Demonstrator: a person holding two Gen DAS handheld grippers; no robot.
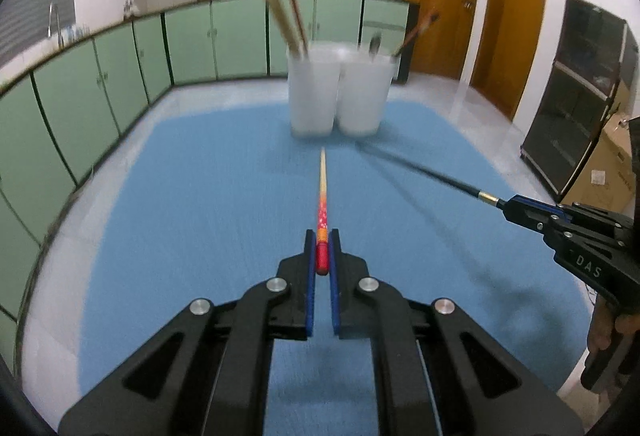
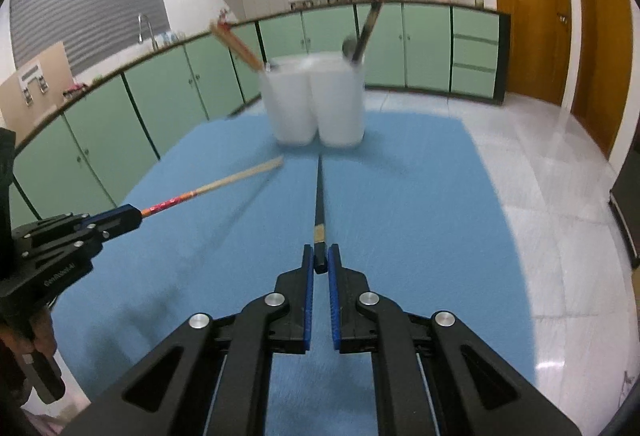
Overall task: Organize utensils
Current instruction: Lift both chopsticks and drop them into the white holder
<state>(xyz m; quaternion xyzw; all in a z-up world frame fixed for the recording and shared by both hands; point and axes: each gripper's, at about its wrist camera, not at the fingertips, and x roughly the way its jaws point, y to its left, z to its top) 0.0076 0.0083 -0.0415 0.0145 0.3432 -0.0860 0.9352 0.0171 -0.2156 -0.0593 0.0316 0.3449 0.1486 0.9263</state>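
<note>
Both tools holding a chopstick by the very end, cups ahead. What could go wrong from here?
1. The left tool pinches the red chopstick only at its butt; it could pivot or slip.
2. Same for the right tool on the black chopstick.
3. Both white cups already hold leaning utensils; a long tip may snag them or tip a cup.

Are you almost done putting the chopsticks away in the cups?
Some utensils already stand in the two white cups. In hand: the left gripper grips a red chopstick, and the right gripper grips a black chopstick, both pointing toward the cups. Left to do: drop these two in. No other loose utensils show on the blue mat.
</note>
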